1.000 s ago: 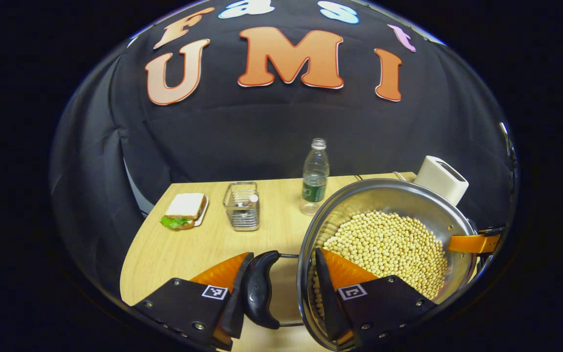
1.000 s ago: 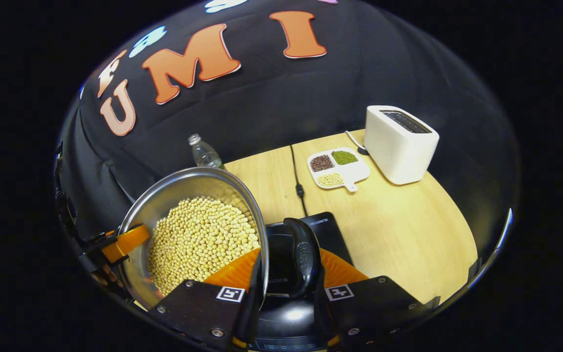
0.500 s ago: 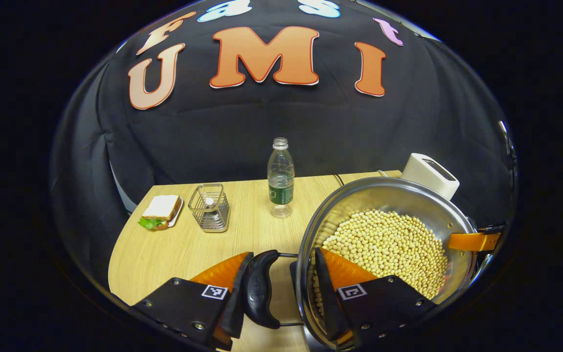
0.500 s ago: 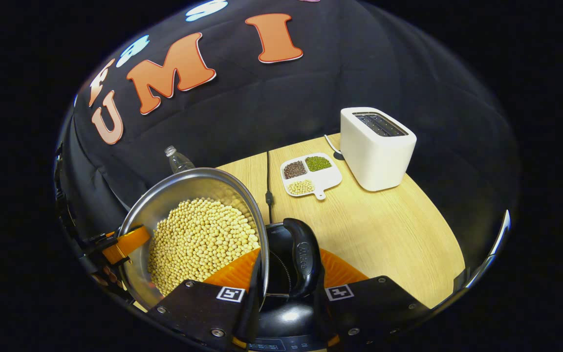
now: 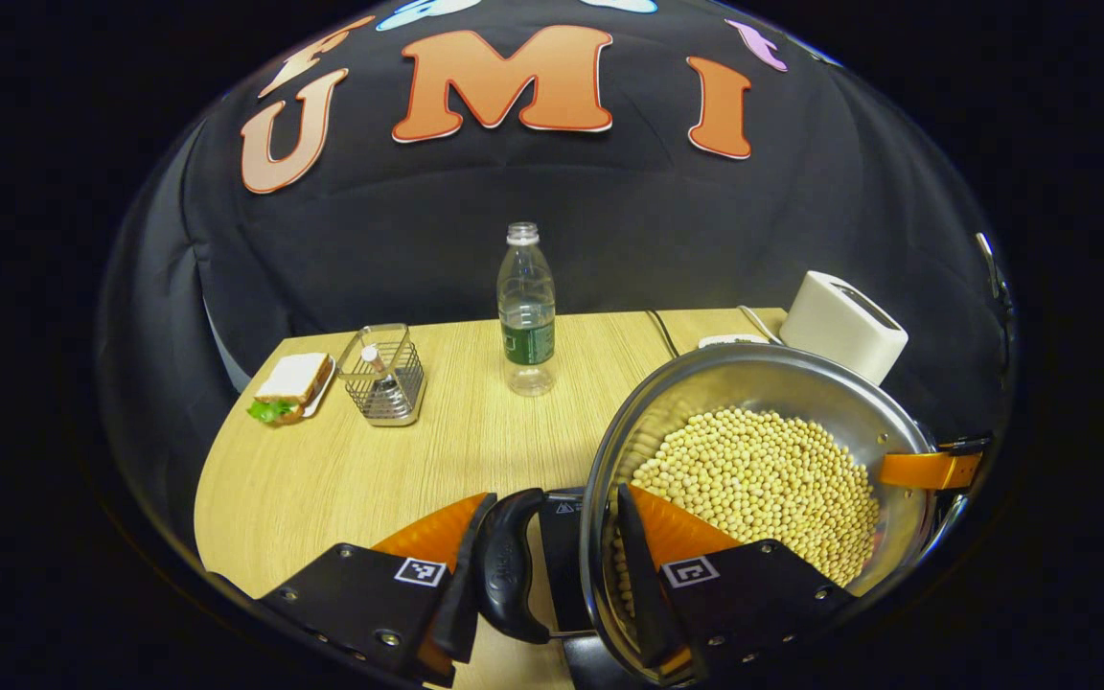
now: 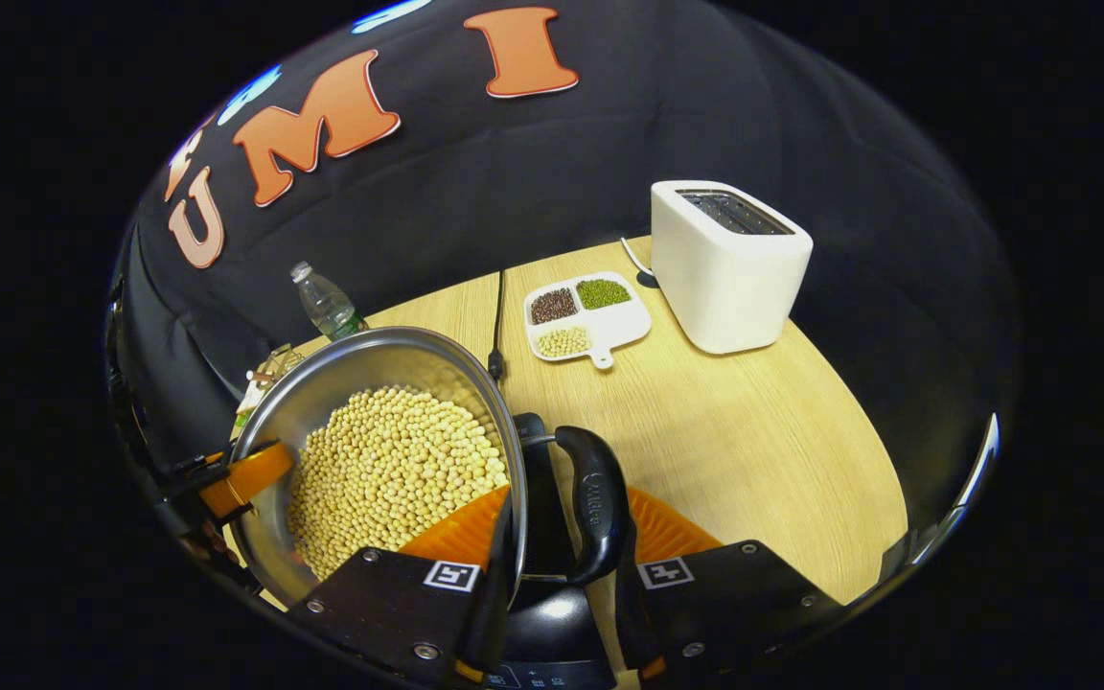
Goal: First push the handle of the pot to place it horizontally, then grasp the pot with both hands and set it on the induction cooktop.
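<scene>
1. In the left gripper view, a sandwich on a small white plate (image 5: pixel 290 385) lies at the far left of the light wooden bench (image 5: pixel 370 479), well left of the round stainless-steel pot full of pale soybeans (image 5: pixel 763 422).
2. Just right of the sandwich stands a wire mesh basket (image 5: pixel 384 377); a clear plastic water bottle with a green label (image 5: pixel 525 311) stands upright between basket and pot.
3. The left gripper (image 5: pixel 552 565) is closed on the pot's left side: one finger outside the black loop handle (image 5: pixel 506 565), the other inside the rim on the beans.
4. A black induction cooktop (image 6: pixel 552 623) shows beneath the pot in the right gripper view.
5. The right gripper (image 6: pixel 562 565) clamps the pot's other black handle (image 6: pixel 595 503) and rim likewise.
6. Right of the pot lie a white divided dish of beans (image 6: pixel 590 316) and a white toaster (image 6: pixel 724 264).
</scene>
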Motion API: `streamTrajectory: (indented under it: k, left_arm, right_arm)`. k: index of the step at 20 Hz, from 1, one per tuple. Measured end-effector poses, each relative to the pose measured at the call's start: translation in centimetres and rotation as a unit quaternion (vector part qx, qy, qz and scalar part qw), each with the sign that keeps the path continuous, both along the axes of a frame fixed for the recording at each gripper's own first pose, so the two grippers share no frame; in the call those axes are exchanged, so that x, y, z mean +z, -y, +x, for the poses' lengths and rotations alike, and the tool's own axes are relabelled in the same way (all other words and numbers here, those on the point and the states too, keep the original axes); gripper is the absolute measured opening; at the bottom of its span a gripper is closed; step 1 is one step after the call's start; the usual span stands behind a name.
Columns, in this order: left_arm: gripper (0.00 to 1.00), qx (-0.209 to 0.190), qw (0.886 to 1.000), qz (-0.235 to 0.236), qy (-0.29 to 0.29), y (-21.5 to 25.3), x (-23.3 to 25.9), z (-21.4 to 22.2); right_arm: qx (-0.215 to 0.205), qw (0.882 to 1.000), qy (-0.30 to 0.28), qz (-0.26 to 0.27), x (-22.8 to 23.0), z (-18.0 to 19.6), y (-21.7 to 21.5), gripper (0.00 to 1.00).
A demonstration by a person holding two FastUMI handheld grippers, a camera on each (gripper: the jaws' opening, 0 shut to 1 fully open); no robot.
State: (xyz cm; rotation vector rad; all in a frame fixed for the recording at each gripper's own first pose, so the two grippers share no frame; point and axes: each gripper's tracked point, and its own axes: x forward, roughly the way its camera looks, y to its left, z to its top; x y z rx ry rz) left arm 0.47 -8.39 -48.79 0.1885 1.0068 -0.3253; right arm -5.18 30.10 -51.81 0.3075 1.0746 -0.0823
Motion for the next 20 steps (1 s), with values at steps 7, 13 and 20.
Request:
streamTrajectory:
  k: [7,13,20]
  left_arm:
    - [0.66,0.013,1.000,0.009,-0.020,-1.0,-1.9,-0.6]
    - [0.67,0.034,0.999,0.005,-0.034,-1.8,-3.4,-1.3]
    - [0.73,0.014,0.998,0.025,-0.052,-2.4,-3.9,-2.8]
  right_arm:
    - [0.012,1.000,-0.014,0.010,0.0,0.3,0.1,0.46]
    - [0.023,1.000,-0.010,0.005,-0.1,0.9,0.3,0.46]
    - [0.024,1.000,0.007,-0.008,-0.2,0.6,0.7,0.55]
